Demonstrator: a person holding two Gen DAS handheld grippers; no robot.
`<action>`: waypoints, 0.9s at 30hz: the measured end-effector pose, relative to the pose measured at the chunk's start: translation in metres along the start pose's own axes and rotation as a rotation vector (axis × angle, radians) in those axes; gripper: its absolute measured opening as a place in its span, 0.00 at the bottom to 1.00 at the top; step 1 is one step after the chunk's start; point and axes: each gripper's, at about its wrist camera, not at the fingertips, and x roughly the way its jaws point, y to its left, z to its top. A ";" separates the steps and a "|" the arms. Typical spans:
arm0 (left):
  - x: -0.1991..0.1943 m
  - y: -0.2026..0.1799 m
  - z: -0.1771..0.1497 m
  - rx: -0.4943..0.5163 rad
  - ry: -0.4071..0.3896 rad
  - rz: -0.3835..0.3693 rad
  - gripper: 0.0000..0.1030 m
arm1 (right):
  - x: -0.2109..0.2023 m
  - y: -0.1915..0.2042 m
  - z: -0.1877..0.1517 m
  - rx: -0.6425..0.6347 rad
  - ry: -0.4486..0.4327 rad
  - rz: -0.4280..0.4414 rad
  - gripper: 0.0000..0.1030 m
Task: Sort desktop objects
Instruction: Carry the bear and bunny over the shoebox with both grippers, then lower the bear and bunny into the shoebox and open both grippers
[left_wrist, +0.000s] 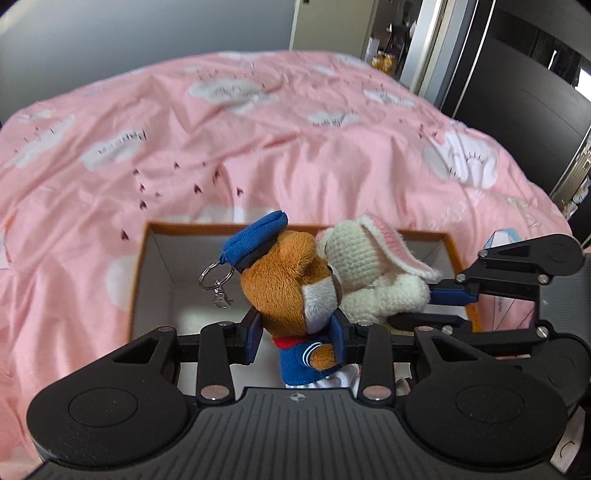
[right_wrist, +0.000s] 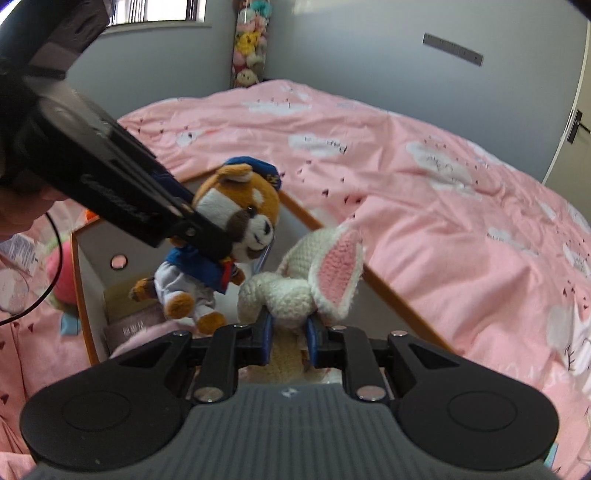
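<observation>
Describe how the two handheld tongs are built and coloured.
Both tongs are matt black. The left tongs and right tongs each have a ribbed grey-black base with two round discs, black link bars on silver pivot screws, and blue fingers. A small white emblem marks the base. A thin black cable hangs beside the left unit.

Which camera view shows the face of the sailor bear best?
The right wrist view: the sailor bear faces that camera, eyes and snout visible. The left wrist view shows only the back of its head and its blue cap.
</observation>
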 end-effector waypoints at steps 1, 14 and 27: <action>0.005 0.001 0.000 0.001 0.010 -0.003 0.42 | 0.000 0.000 -0.001 0.008 0.011 0.004 0.20; 0.050 0.004 0.005 -0.016 0.091 -0.053 0.42 | 0.025 -0.009 -0.008 0.079 0.099 0.009 0.19; 0.082 0.005 -0.002 -0.043 0.144 -0.008 0.42 | 0.052 -0.010 -0.009 0.110 0.147 0.047 0.19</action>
